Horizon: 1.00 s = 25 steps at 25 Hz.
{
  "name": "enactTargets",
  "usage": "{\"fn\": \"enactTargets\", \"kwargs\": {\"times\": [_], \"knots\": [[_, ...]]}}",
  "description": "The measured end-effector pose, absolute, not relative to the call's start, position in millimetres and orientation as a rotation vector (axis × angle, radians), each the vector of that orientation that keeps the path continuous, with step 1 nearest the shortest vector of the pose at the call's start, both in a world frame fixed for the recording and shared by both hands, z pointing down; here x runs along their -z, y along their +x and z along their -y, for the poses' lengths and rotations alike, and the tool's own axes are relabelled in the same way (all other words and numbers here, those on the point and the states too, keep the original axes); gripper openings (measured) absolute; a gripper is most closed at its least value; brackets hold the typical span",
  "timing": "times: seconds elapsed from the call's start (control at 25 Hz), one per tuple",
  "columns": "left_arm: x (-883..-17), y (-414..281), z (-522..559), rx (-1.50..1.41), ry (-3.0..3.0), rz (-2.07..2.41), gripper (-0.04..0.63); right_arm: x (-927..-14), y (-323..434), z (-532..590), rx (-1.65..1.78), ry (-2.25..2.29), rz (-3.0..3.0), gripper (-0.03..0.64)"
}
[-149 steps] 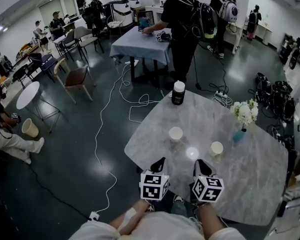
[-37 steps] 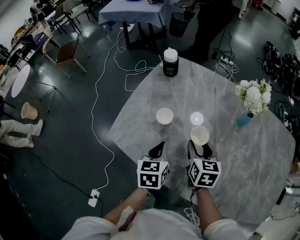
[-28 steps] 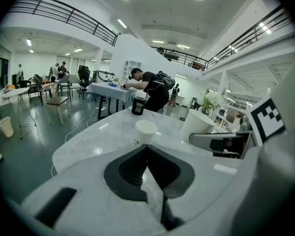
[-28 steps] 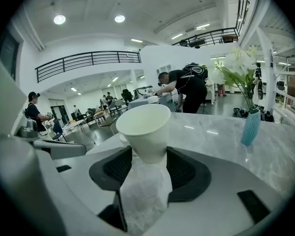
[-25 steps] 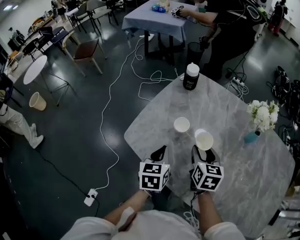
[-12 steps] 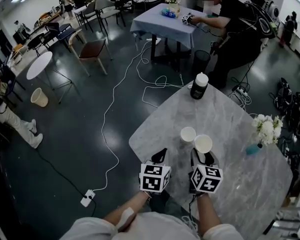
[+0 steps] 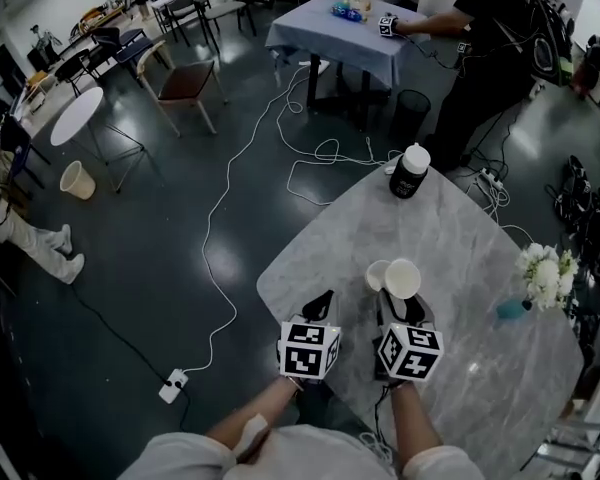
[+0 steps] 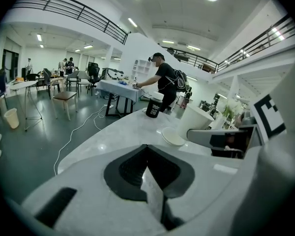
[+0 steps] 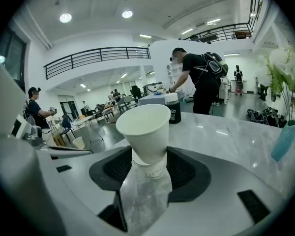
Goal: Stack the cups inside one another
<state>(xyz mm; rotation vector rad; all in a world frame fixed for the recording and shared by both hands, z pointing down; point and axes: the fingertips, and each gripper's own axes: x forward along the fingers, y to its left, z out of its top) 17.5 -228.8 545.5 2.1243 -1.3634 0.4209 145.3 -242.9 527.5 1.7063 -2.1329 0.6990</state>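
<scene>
Right tongs point(image 9: 146, 154) clamped on white paper cup point(image 9: 143, 132), held just above and partly over standing paper cup point(image 7: 376, 275) on tabletop point(image 7: 460, 248). Left tongs point(image 8: 147, 149) shut together, empty, short of standing paper cup. Risk: off-centre descent, base catching rim, toppling unbraced standing paper cup. Also hard squeeze crumpling white paper cup, jamming the nest.

Pale sleeves point(image 7: 185, 460), white left gripper point(image 7: 324, 298), right gripper point(image 7: 401, 306), black jaws, marker cubes point(image 7: 308, 348)

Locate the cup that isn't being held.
In the head view the free cup stands on the marble table, just left of, and partly hidden by, the raised cup in the right gripper.
</scene>
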Motion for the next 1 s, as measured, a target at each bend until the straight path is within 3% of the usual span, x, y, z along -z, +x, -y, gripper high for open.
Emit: {"fn": "enactTargets", "kwargs": {"times": [0.76,1.0], "knots": [[-565,7,239,-0.424,2.040,1.382,-0.005,-543,124,263,-0.702,1.592,2.156,0.203],[-571,6,230,-0.427,2.035,1.383,-0.005,-549,129,252,-0.702,1.616,2.130,0.232]]}}
